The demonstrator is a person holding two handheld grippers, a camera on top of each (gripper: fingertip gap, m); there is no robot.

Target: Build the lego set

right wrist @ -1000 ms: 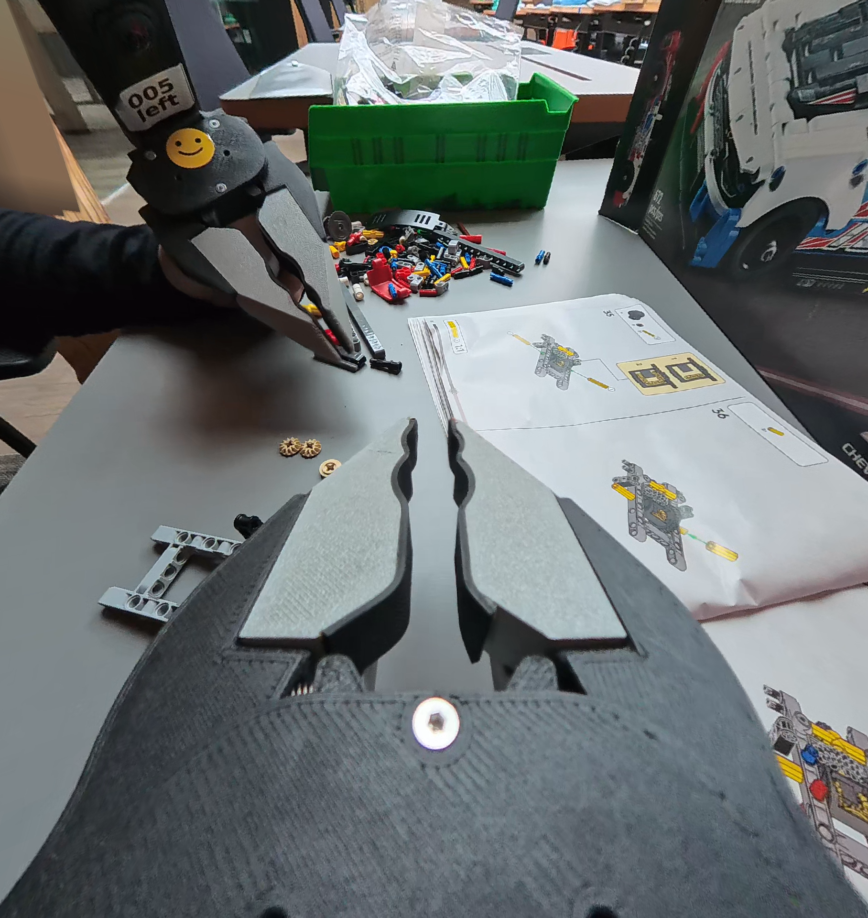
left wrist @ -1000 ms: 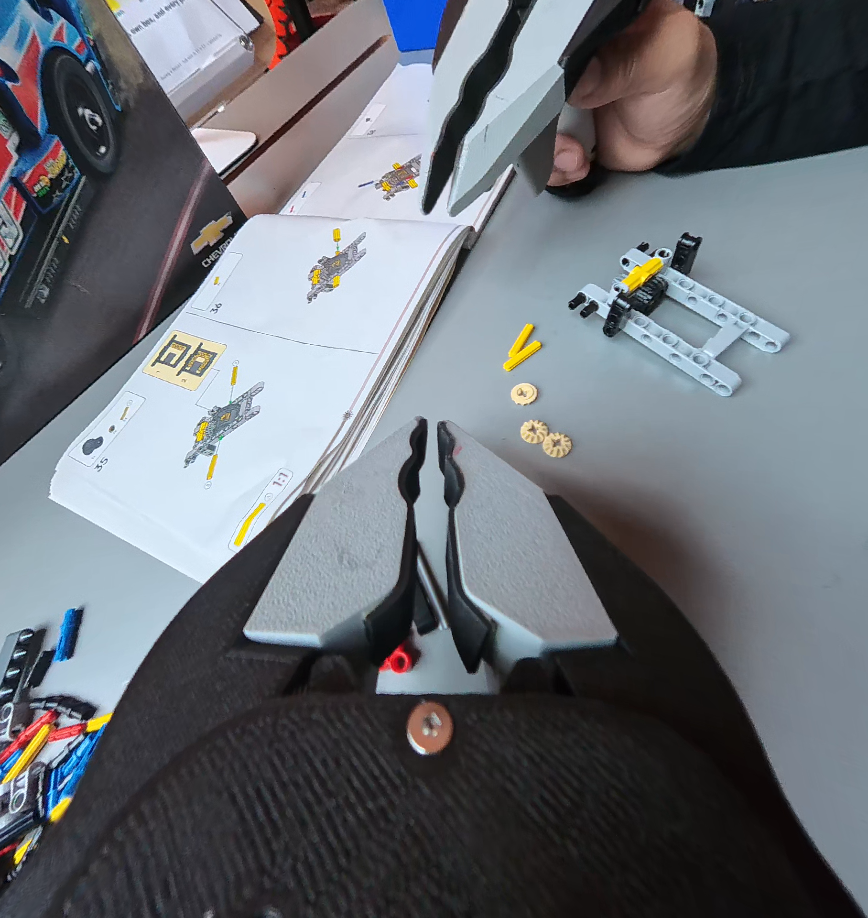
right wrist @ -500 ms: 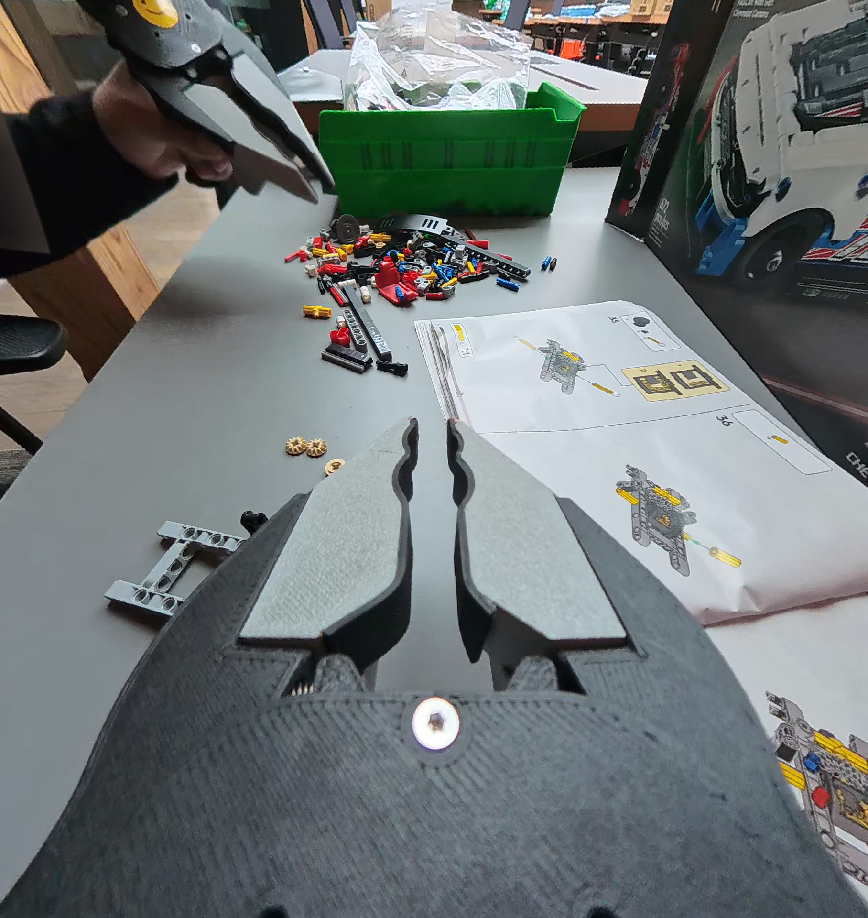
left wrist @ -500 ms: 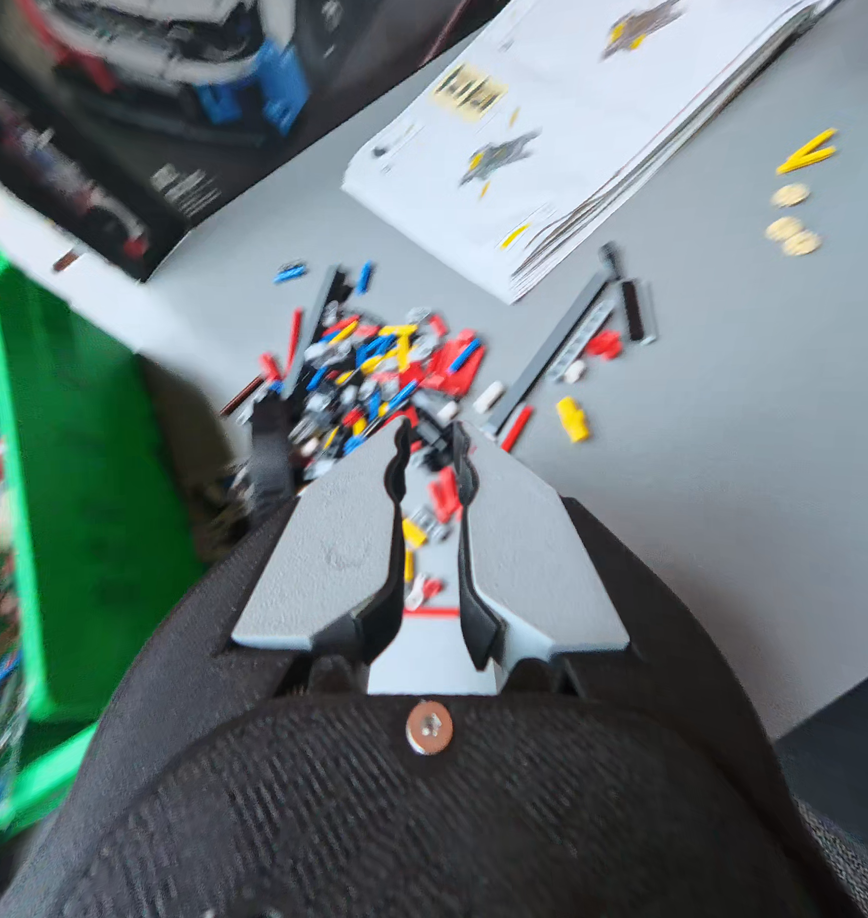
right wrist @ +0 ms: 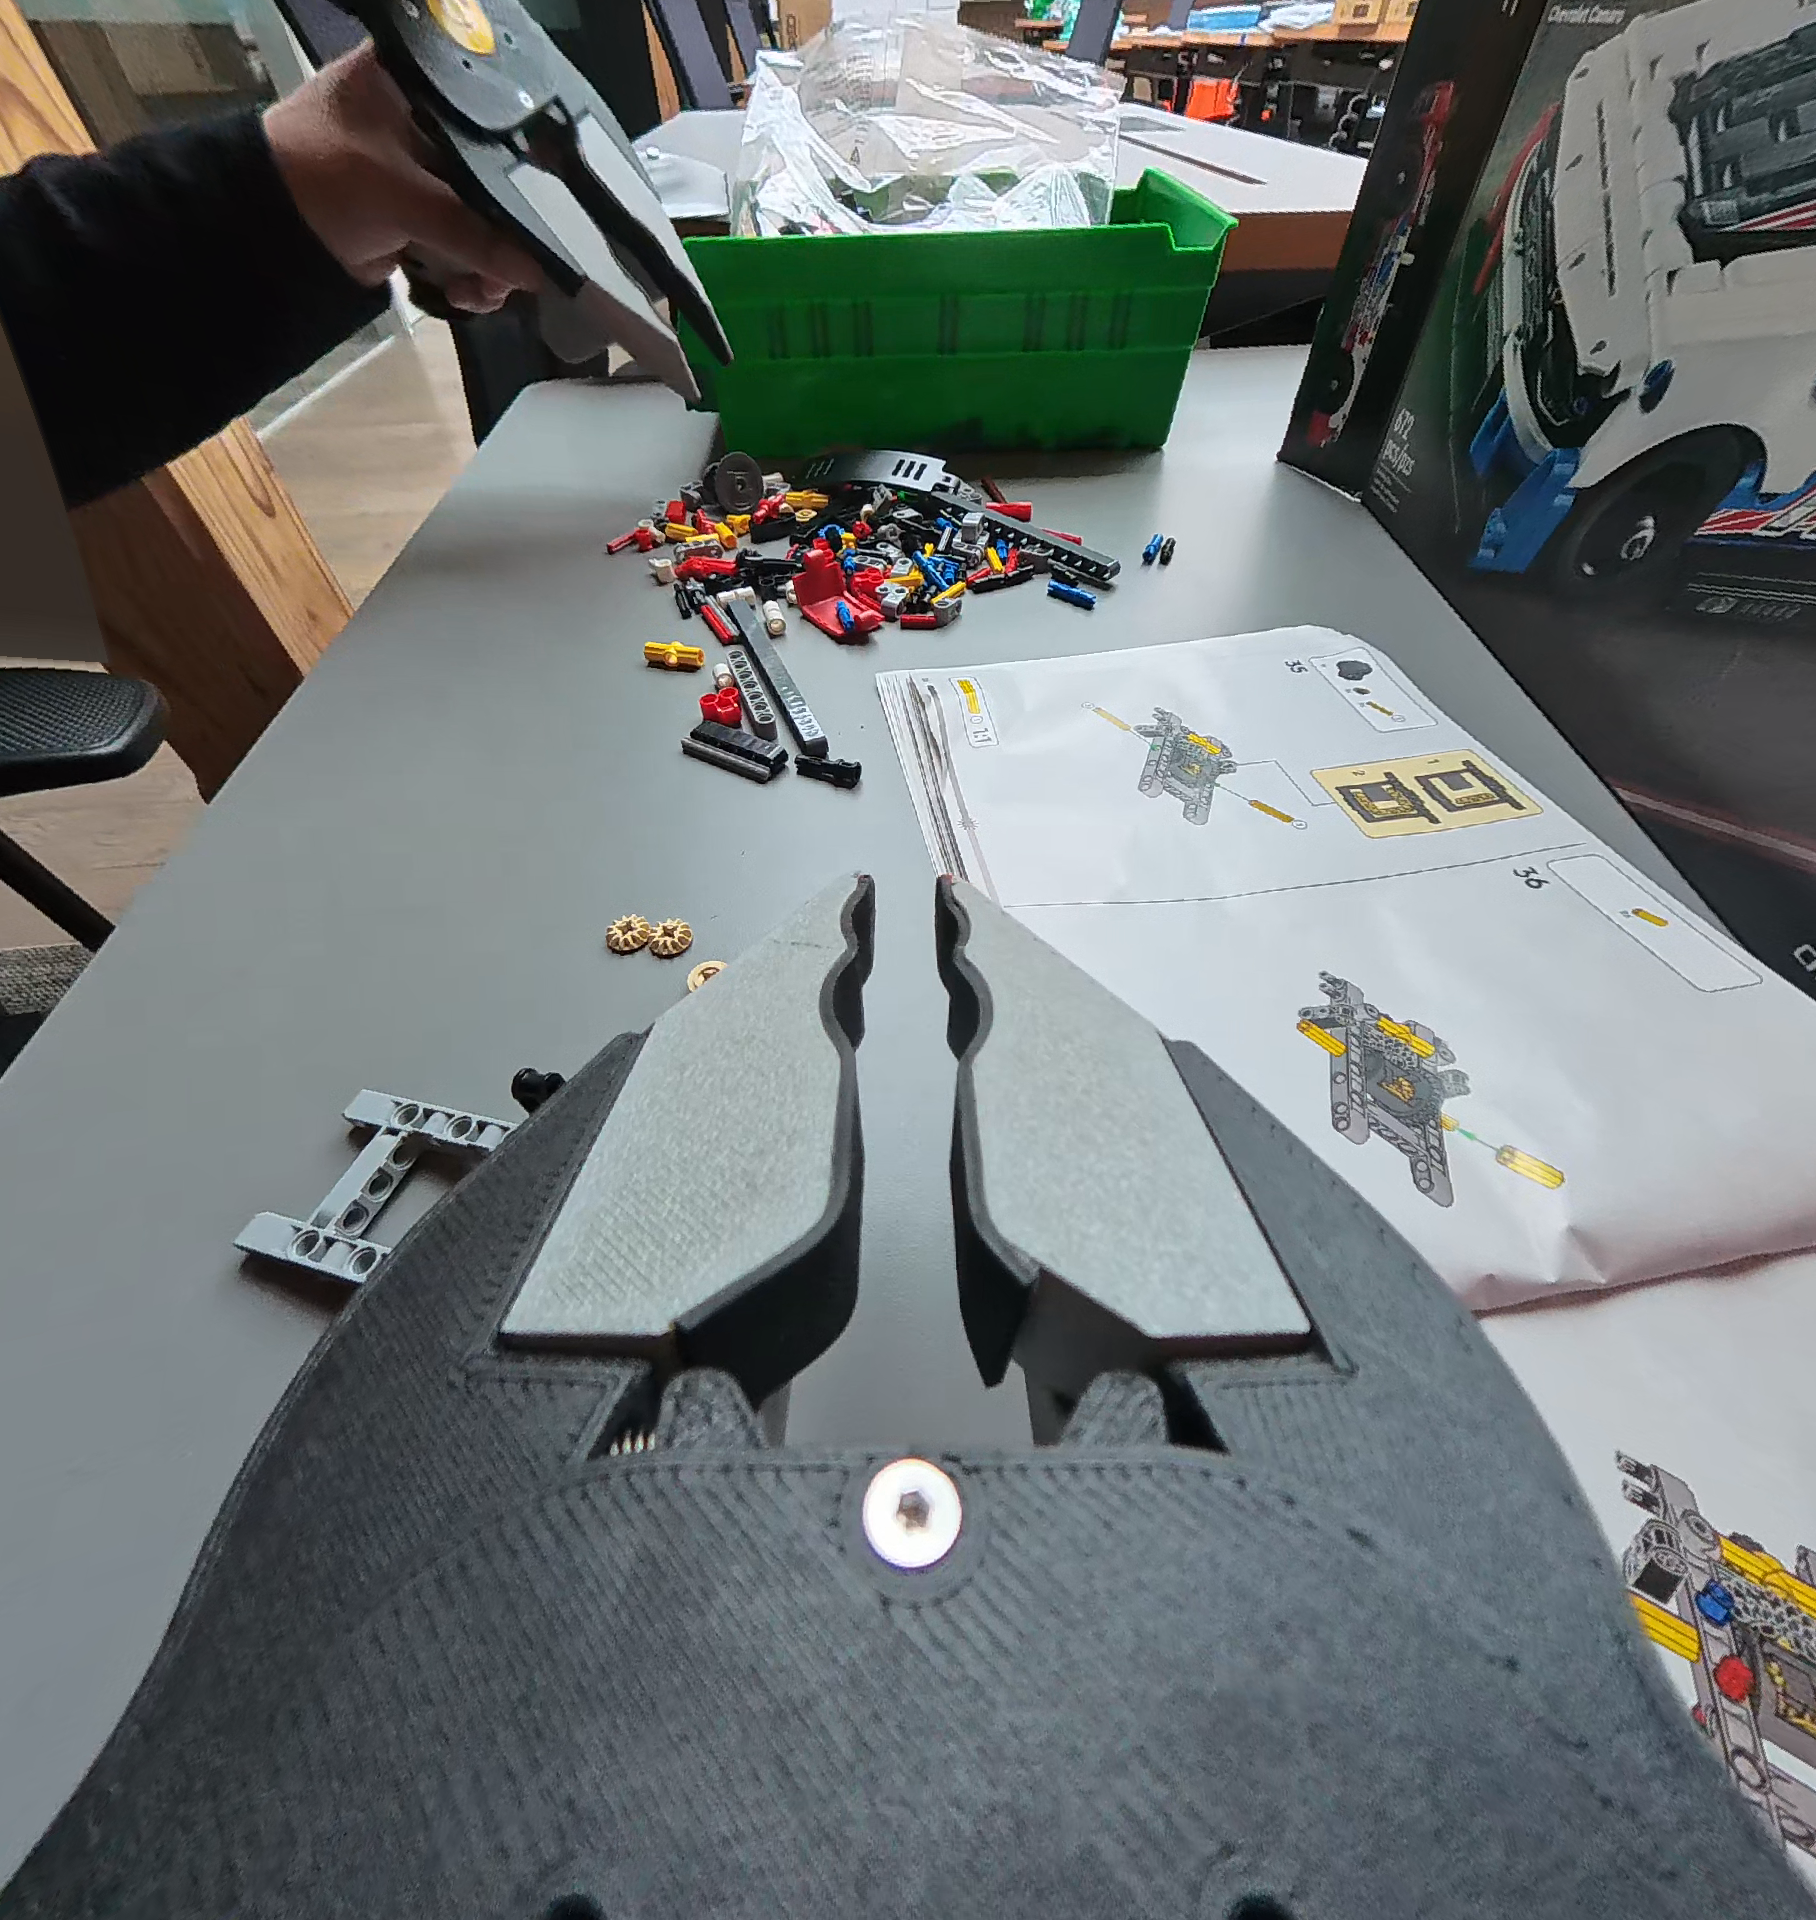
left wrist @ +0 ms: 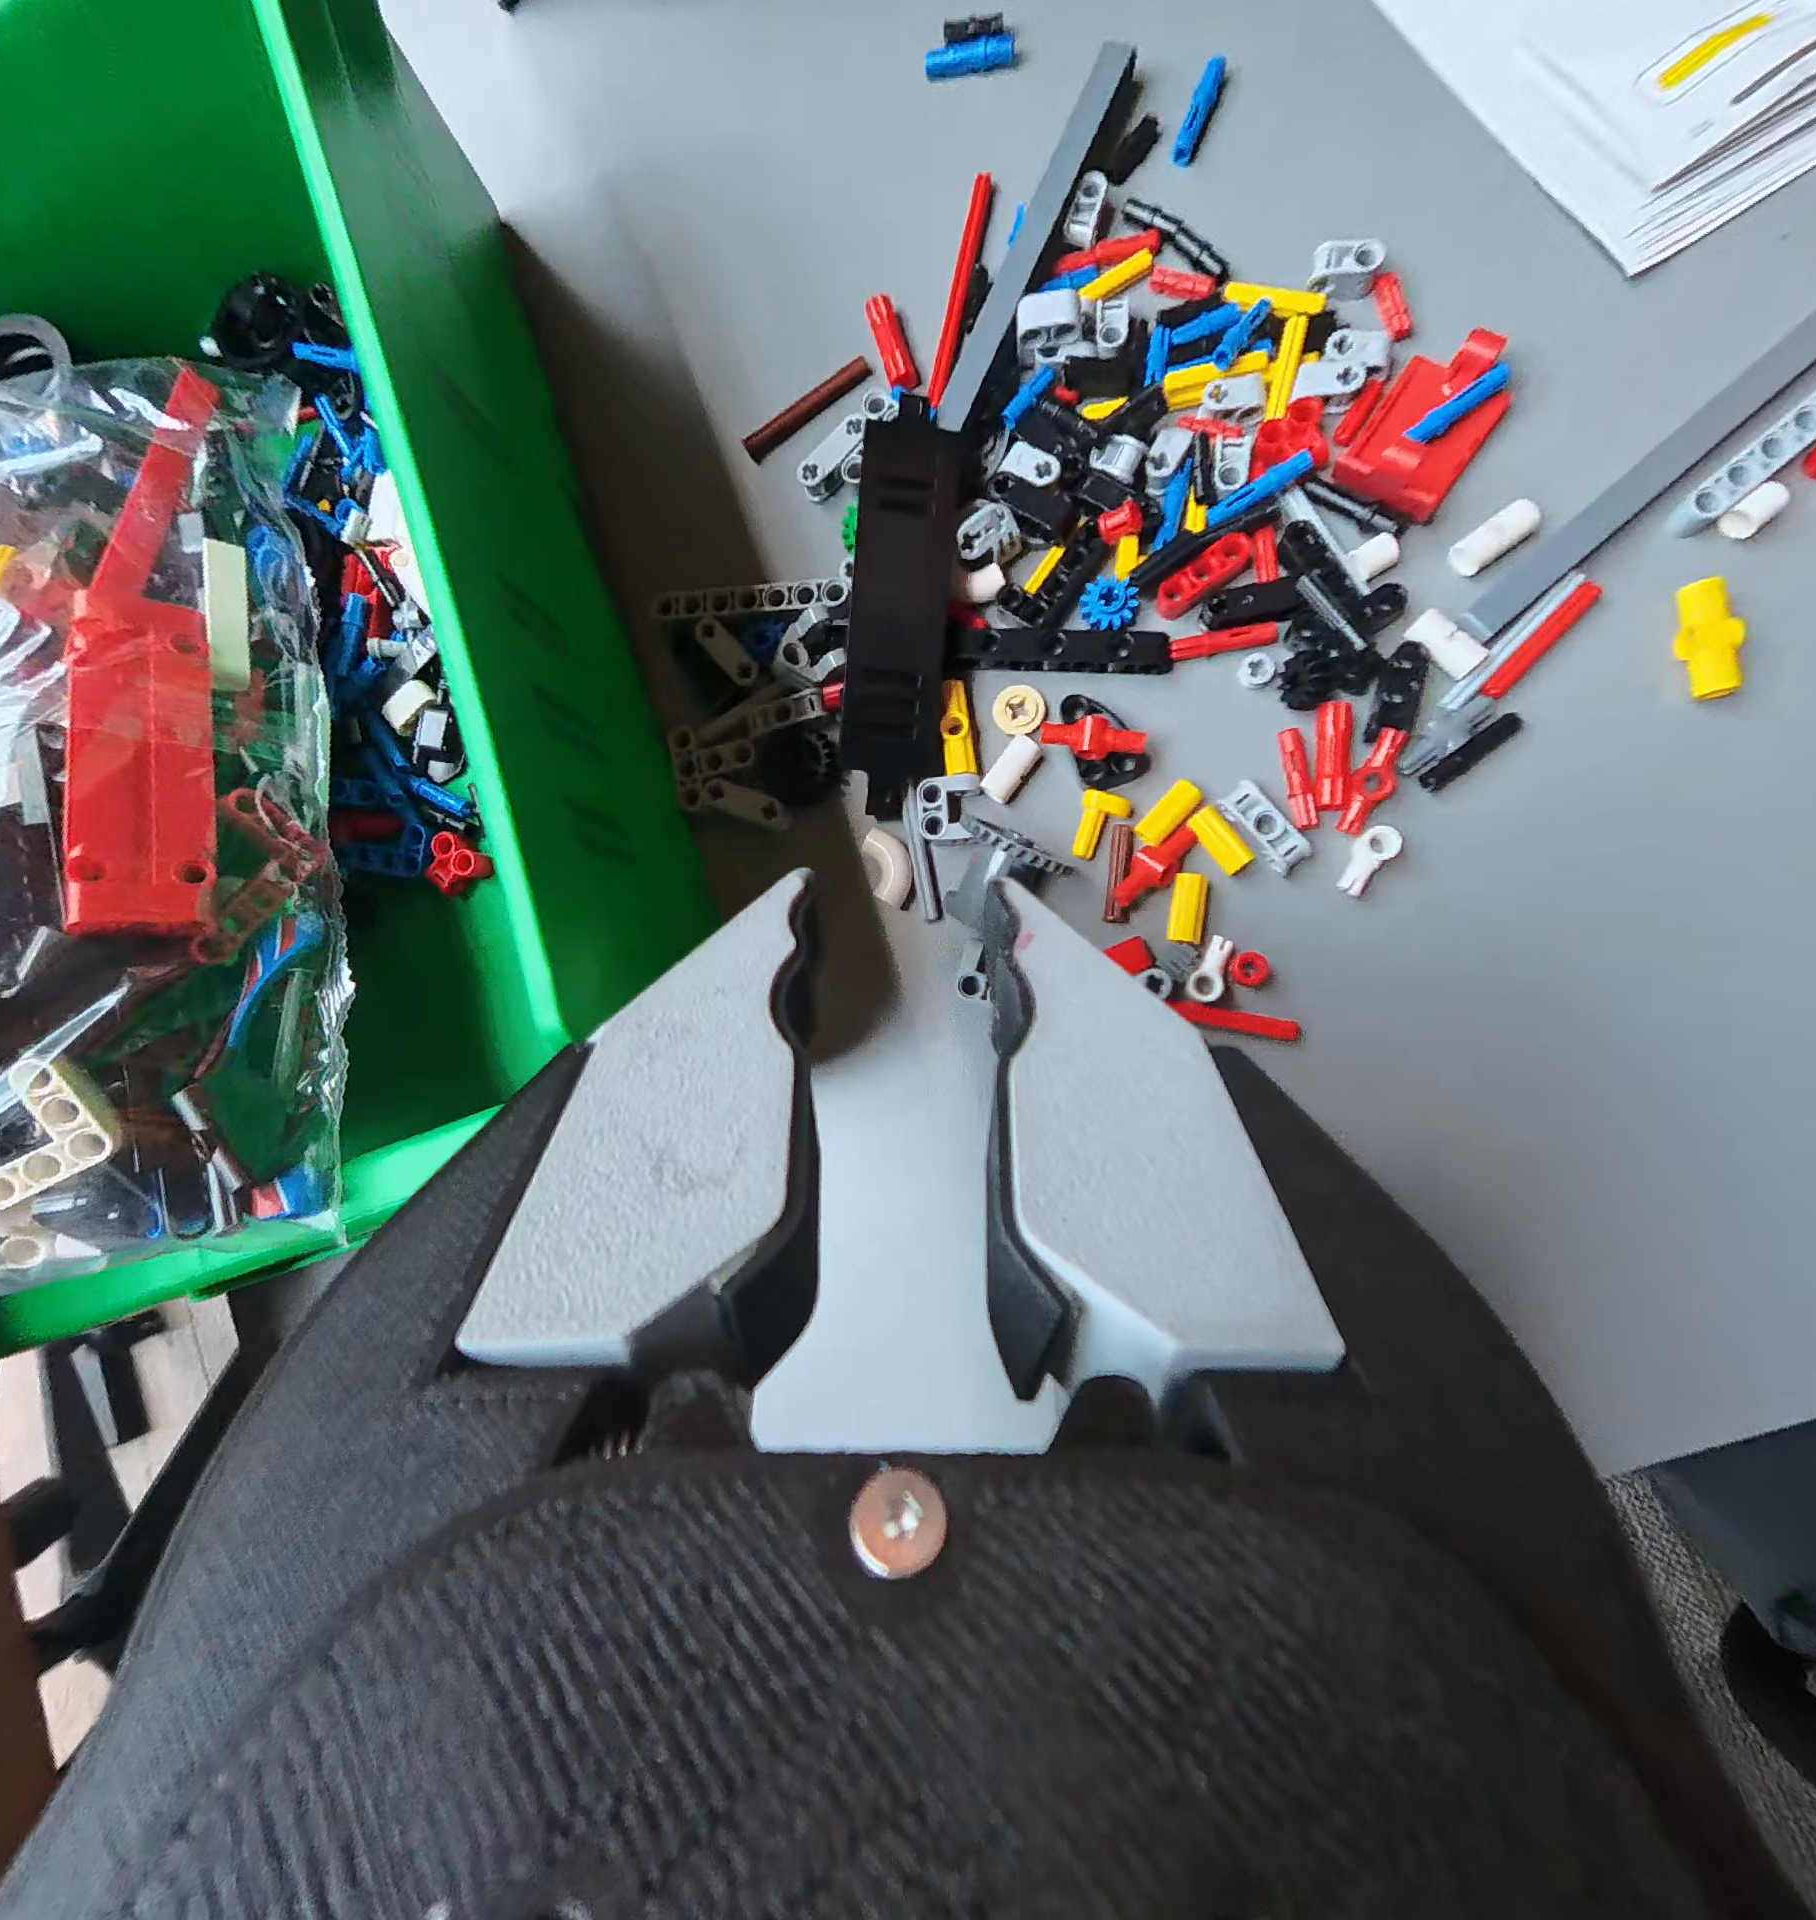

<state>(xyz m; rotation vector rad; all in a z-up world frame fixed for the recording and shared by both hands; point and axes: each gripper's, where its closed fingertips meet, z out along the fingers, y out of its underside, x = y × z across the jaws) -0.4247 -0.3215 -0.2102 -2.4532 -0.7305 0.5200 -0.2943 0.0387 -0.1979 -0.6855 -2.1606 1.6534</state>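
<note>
Table [right wrist: 384, 852] first: grey, long, and mostly covered by a job that looks barely begun. Propped at the far right stands the set's box [right wrist: 1652, 343], a white race car pictured on it, and at the far end sits the green bin [right wrist: 945, 343] with clear bags [left wrist: 125, 790] of unopened parts inside, so I judge most of the set has not even been unpacked. An instruction booklet [right wrist: 1299, 935] lies open in front of the box, its pages showing a small geared frame being fitted with yellow axles.

Between bin and booklet spreads the loose pile of pieces [left wrist: 1174, 499] (red, blue, yellow, black pins and beams, unsorted). What has actually been built is one small grey frame [right wrist: 374, 1184], lying near the right gripper and partly hidden behind it; it looks far from the pictured stage. Near it wait two tan gears [right wrist: 649, 935] and a tan disc [right wrist: 706, 974], apparently set out for the next steps.

As for the tools, the left gripper [left wrist: 899, 914] hangs over the near edge of the pile beside the bin, fingers parted and empty, seemingly hunting for a part. Over the bare table by the booklet, the right gripper [right wrist: 904, 899] hovers with a narrow gap between its fingers and nothing in them
</note>
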